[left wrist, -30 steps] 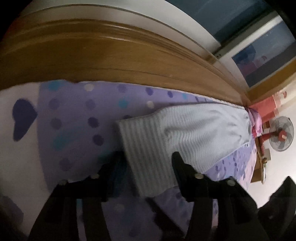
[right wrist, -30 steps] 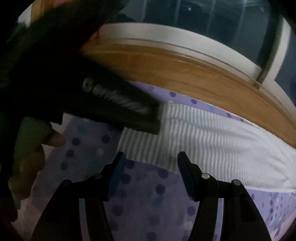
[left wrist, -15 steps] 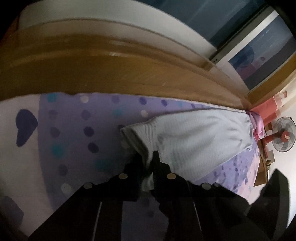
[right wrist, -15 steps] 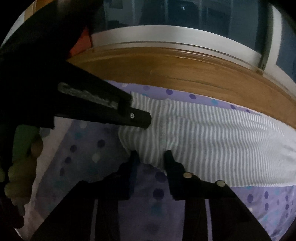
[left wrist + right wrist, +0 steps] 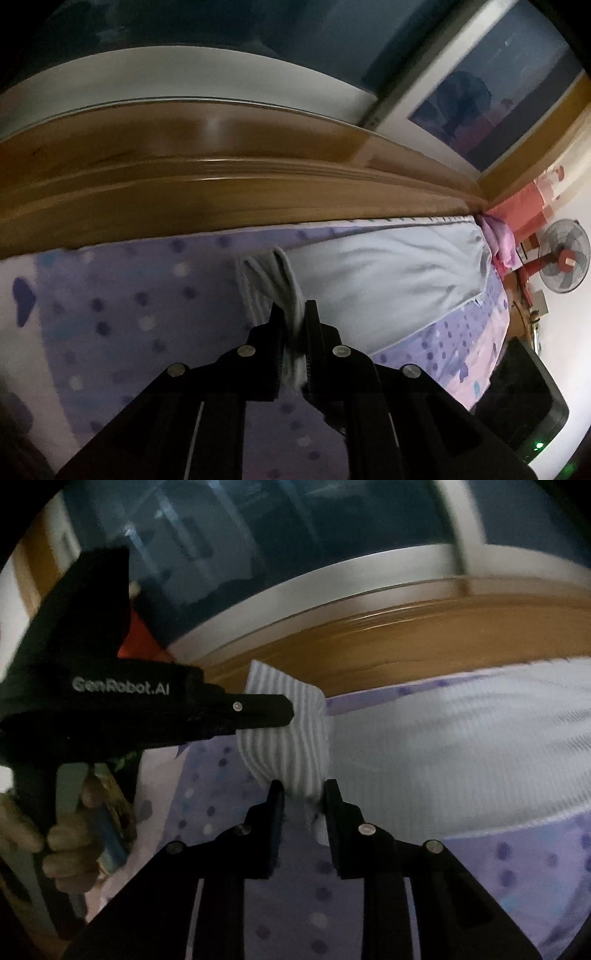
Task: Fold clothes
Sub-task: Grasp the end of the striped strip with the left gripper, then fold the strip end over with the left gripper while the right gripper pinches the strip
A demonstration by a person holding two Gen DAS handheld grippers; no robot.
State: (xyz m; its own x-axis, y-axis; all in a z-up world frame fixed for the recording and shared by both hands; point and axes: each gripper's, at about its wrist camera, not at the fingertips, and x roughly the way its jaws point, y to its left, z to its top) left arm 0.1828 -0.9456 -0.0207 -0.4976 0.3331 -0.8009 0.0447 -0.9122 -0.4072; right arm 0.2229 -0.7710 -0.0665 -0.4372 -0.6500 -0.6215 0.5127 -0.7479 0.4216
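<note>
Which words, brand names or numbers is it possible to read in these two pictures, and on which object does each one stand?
"GenRobot.AI": white letters on the black body of the left gripper, seen from the right wrist view.
No other text is readable; the striped garment, the dotted bedsheet and the fan show no words or numbers.
</note>
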